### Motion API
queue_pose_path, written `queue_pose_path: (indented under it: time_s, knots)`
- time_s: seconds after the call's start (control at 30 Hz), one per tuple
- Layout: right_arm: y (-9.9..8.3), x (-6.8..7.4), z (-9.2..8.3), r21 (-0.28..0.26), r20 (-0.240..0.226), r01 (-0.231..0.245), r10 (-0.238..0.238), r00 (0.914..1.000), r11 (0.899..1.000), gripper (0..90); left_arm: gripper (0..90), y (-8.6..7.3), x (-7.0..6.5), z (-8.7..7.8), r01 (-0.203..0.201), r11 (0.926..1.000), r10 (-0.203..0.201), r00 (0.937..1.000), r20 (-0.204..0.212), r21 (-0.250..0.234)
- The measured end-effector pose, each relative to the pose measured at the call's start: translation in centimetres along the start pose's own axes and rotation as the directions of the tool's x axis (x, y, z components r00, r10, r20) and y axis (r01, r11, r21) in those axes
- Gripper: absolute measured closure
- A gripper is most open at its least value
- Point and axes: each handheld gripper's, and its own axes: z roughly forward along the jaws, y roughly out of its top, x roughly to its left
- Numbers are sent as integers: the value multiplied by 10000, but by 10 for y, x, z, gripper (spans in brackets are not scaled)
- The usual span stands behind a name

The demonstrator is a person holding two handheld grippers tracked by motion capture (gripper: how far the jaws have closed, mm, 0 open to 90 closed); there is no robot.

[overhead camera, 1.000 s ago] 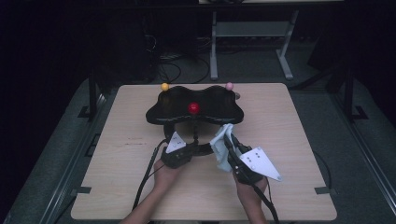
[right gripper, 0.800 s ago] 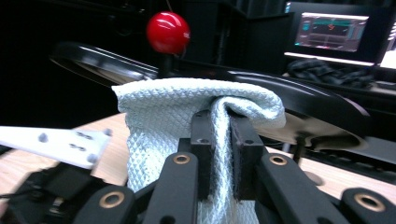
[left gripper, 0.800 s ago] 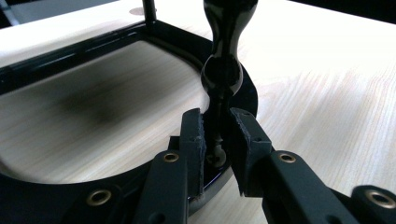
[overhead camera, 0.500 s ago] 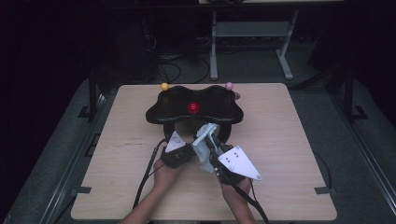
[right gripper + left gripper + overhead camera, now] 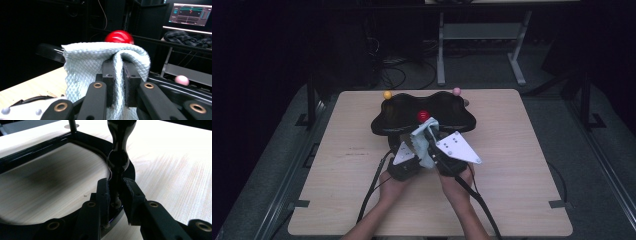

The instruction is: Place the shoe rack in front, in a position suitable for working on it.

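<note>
Where it hung lower before, right hand-held gripper [image 5: 428, 131], clenched on cloth [image 5: 424, 142], now nearer tray [image 5: 384, 117].

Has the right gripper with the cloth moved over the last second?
Yes. In the high view the right gripper, shut on the light blue cloth, has shifted left and toward the black stand, nearing the red ball.

cloth [image 5: 85, 67]: pale blue waffle-weave, folded, draped over and pinched in the right gripper's [image 5: 117, 75] jaws, at 6 o'clock of the red ball | stand [image 5: 424, 116]: glossy black, lobed top, upright at table centre, front leg [image 5: 117, 162] clamped by the left gripper [image 5: 115, 195]
</note>
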Motion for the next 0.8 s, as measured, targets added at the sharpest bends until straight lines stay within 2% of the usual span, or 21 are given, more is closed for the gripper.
queue_pose_path:
  time_s: [0.1,0.13,0.2,0.33,0.43,0.5,0.57,0.6,0.67,0.73,0.8]
  knots:
    - [0,1,3,55,-276,-174,175,9995,9998,820,756,-1,3,0,92,10000,-92,9999,67,-21]
    - [-1,0,3,98,-345,-35,38,9994,9999,821,756,-1,3,0,89,10000,-89,9999,81,-3]
    - [-3,-3,0,125,-172,232,-230,9996,9997,822,756,0,2,0,68,10000,-68,9999,153,20]
    - [-4,-4,-4,-10,65,-16,16,10000,10000,823,756,1,-4,2,-183,9998,183,9998,54,51]
    - [-4,3,1,32,-334,-33,34,9994,10000,824,756,1,-2,2,-134,9999,132,9997,193,106]
    - [-5,9,4,216,-688,291,-276,9972,9993,823,756,1,-2,2,-26,10000,26,9999,164,20]
    - [-7,10,5,349,-607,606,-584,9964,9976,823,756,1,-2,2,-62,10000,61,9998,207,26]
    - [-7,7,5,326,-644,442,-420,9970,9985,823,756,1,-1,2,-151,9999,150,9997,216,53]
    - [-6,4,5,352,-729,112,-86,9973,9993,824,756,1,-4,3,-80,10000,80,9998,190,0]
    - [-4,8,8,420,-776,156,-123,9969,9990,824,756,2,-4,3,-202,9998,201,9997,125,63]
    - [0,14,11,440,-957,204,-161,9953,9988,823,756,1,-3,2,-125,9999,124,9998,182,74]
